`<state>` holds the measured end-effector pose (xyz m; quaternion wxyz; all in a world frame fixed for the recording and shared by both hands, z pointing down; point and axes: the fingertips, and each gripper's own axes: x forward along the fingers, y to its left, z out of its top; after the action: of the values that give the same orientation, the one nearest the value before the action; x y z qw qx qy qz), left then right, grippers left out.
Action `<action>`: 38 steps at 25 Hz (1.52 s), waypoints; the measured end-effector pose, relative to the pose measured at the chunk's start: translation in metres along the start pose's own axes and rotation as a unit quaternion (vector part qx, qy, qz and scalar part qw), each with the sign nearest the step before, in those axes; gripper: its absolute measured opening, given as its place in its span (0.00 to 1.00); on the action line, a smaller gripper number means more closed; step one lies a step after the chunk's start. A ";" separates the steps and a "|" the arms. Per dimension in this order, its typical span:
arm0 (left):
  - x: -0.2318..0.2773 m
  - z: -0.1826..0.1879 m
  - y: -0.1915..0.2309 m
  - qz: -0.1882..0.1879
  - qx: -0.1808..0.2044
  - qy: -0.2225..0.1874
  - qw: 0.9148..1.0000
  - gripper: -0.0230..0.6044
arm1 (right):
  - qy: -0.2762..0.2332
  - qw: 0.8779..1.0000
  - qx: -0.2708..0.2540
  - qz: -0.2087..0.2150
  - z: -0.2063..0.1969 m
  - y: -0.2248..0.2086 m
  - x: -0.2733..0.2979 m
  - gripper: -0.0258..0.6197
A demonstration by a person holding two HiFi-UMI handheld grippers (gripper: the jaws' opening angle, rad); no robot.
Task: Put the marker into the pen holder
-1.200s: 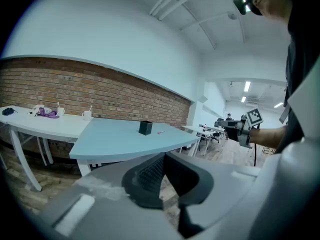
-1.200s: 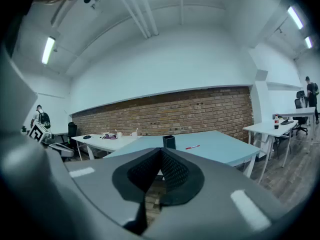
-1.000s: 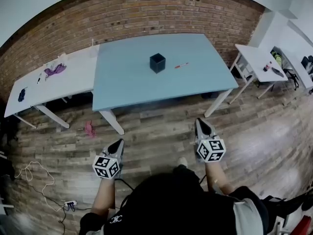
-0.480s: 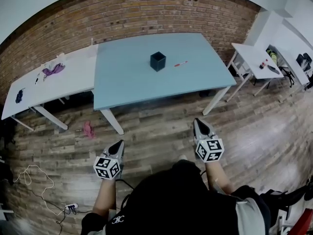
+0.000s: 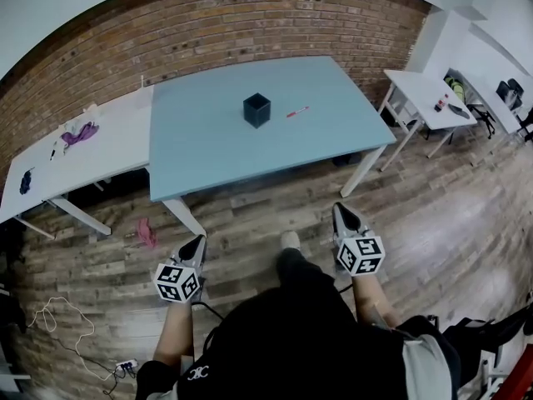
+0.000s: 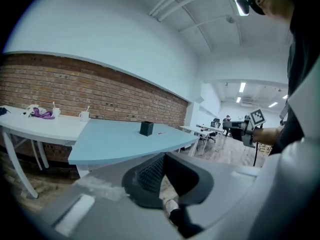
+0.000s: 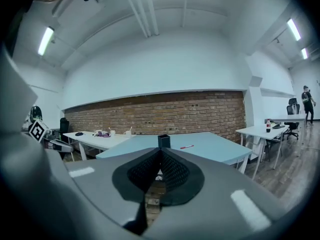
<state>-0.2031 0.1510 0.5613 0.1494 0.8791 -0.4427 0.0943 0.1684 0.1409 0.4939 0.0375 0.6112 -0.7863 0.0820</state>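
Observation:
A black square pen holder [image 5: 256, 109] stands near the middle of the blue table [image 5: 208, 148]. A red marker [image 5: 296, 112] lies flat on the table just right of it. Both my grippers hang over the wooden floor, well short of the table's near edge. My left gripper [image 5: 198, 242] is shut with nothing in it, and so is my right gripper [image 5: 339, 211]. The right gripper view looks past the closed jaw tips [image 7: 160, 151] to the pen holder [image 7: 164, 140] and marker [image 7: 187, 146]. The left gripper view shows the pen holder [image 6: 146, 128] farther off.
A white table [image 5: 58, 169] adjoins the blue one at the left, carrying mugs and a purple cloth [image 5: 75, 133]. Another white table [image 5: 420, 90] with a bottle stands at the right. A pink object [image 5: 146, 232] and cables [image 5: 62, 319] lie on the floor. A brick wall runs behind.
The table has shifted left in the head view and a foot now shows ahead of the person's body. Both grippers stay shut and low.

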 end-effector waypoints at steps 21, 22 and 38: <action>0.214 0.089 0.074 0.026 -0.005 0.046 0.999 0.05 | 0.072 0.980 -0.124 0.136 0.017 -0.101 0.283 0.06; 0.224 0.093 0.074 0.028 -0.005 0.050 0.998 0.05 | 0.084 0.971 -0.158 0.157 0.017 -0.104 0.296 0.07; 0.277 0.129 0.070 0.079 0.010 0.076 0.994 0.05 | 0.258 0.722 -0.530 0.363 -0.038 -0.159 0.466 0.27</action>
<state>-0.0919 -0.1407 0.5359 0.1657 0.8331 -0.4970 0.1774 0.2044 -0.3356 0.6184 0.5241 0.1145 -0.8232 -0.1856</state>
